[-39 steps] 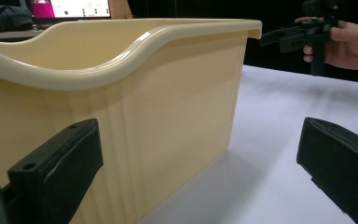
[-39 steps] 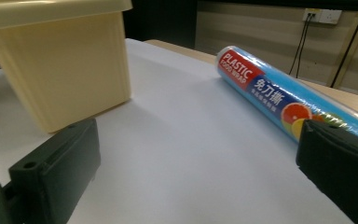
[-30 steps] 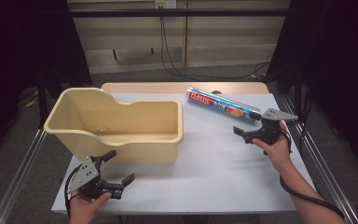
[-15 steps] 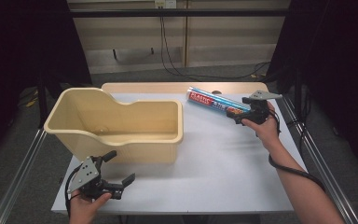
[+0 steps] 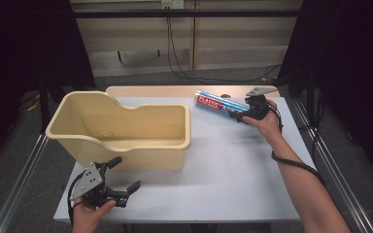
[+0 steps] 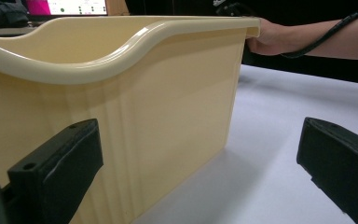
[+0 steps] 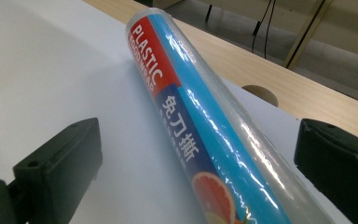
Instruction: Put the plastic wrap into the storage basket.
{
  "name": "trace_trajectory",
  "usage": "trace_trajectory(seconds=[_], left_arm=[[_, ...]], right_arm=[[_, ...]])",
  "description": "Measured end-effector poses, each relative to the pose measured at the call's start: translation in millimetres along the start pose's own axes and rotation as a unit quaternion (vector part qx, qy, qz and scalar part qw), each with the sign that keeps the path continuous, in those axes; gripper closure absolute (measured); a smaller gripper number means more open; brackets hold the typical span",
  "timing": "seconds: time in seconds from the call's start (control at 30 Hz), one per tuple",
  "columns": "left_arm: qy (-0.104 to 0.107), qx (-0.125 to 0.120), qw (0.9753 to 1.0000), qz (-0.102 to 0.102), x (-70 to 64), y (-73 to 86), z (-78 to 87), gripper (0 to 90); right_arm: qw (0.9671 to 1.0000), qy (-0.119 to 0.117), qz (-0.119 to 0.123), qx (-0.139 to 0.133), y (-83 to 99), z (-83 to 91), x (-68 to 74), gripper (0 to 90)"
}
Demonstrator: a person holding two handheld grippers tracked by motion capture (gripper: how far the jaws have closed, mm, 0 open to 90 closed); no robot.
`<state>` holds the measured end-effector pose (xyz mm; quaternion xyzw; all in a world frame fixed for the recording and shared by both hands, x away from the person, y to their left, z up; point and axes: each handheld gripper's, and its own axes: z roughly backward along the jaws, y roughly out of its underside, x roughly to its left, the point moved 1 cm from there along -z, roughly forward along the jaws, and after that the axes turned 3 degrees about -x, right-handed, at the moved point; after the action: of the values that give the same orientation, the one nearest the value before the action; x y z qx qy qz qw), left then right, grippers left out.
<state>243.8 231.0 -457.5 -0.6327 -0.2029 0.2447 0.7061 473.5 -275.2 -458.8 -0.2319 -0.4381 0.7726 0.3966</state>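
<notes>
We had the right gripper (image 5: pixel 245 114) at the near end of the plastic wrap roll (image 5: pixel 218 104), its jaws spread wide with the roll running up between them. In the right gripper view the roll (image 7: pixel 200 126) lay flat on the white table cover (image 7: pixel 42 60), its long axis pointing away toward about 11 o'clock, with neither jaw touching it as far as we could tell (the very end of the roll was cut off at the bottom edge). From above, the roll sat at about 1 o'clock on the table, its axis running from 10 to 4 o'clock, just beside the far wooden strip (image 5: pixel 175 91). A close across the roll's width looked to us like the coming move.

Our left gripper (image 5: pixel 121 182) was well apart at about 7 o'clock, jaws wide and holding nothing, just in front of the cream tub (image 5: pixel 126 121). The tub's near wall (image 6: pixel 168 102) stood beside its left jaw.

The cover was bare between tub and roll. Dark curtains hung around the table, with cables along the back wall.
</notes>
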Motion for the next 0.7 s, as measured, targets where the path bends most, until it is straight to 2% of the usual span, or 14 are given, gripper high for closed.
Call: trace_trajectory(seconds=[0.17,0.4,0.7], left_arm=[[0.001,0.002,1.0,-0.002,0.3,0.2,0.1,0.0],[0.001,-0.001,1.0,0.0,-0.4,-0.2,0.0,0.0],[0.001,0.003,1.0,-0.002,0.5,0.3,-0.1,0.0]], right_arm=[[0.9997,0.0,0.009,0.022,-6.8,-6.8,-3.5,1.6],[0.9988,0.002,0.012,0.048,-5.7,-13.2,-5.0,2.1],[0.996,0.012,0.031,0.083,-6.9,-22.1,-6.6,3.6]])
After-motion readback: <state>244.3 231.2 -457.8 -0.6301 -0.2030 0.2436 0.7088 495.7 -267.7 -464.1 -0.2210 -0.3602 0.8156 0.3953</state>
